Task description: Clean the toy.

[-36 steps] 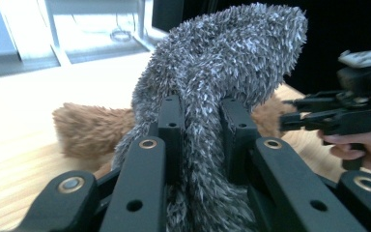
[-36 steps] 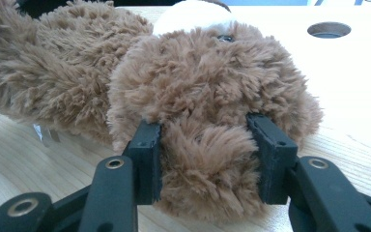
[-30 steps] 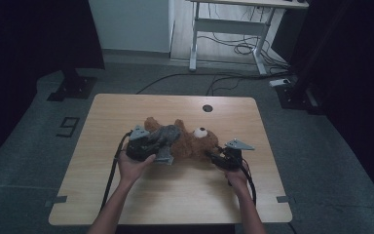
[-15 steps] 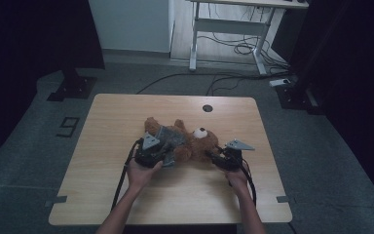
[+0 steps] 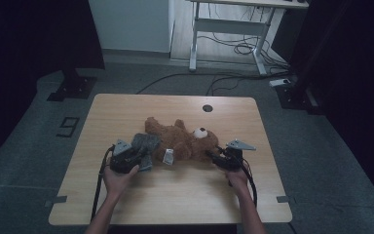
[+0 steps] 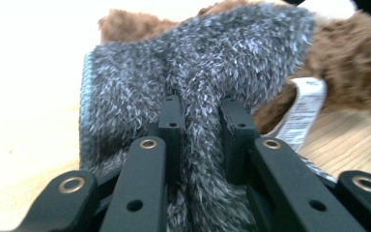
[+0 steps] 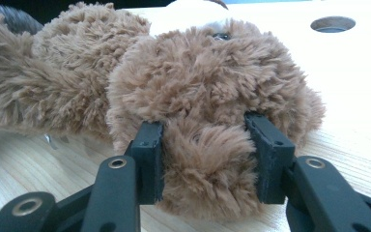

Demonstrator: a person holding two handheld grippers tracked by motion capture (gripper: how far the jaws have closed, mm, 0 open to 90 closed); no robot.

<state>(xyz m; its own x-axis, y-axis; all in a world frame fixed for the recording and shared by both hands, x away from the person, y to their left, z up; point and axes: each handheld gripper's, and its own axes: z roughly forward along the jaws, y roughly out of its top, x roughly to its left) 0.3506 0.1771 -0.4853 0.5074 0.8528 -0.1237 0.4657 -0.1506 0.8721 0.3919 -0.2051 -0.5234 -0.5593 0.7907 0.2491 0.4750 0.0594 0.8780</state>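
Note:
A brown teddy bear [image 5: 180,141] lies on its back across the middle of the wooden table [image 5: 126,109], head to the right. A grey fuzzy garment [image 5: 145,144] covers its left end, over the legs. My left gripper [image 5: 135,157] is shut on a fold of the grey garment [image 6: 198,87], with the fabric bunched between the pads. A white tag [image 6: 303,111] hangs from the bear beside it. On the other side, my right gripper [image 5: 213,157] is shut on the bear's head [image 7: 207,121], brown fur bulging between its jaws.
A round cable hole [image 5: 207,107] is set in the table near its far edge. Beyond the table stand a white desk frame [image 5: 226,34] and loose cables [image 5: 233,48] on the floor. Dark curtains hang at both sides.
My left gripper has moved down and toward the table's front edge, drawing the grey garment with it along the bear's legs. The right gripper and the bear's head have stayed in place.

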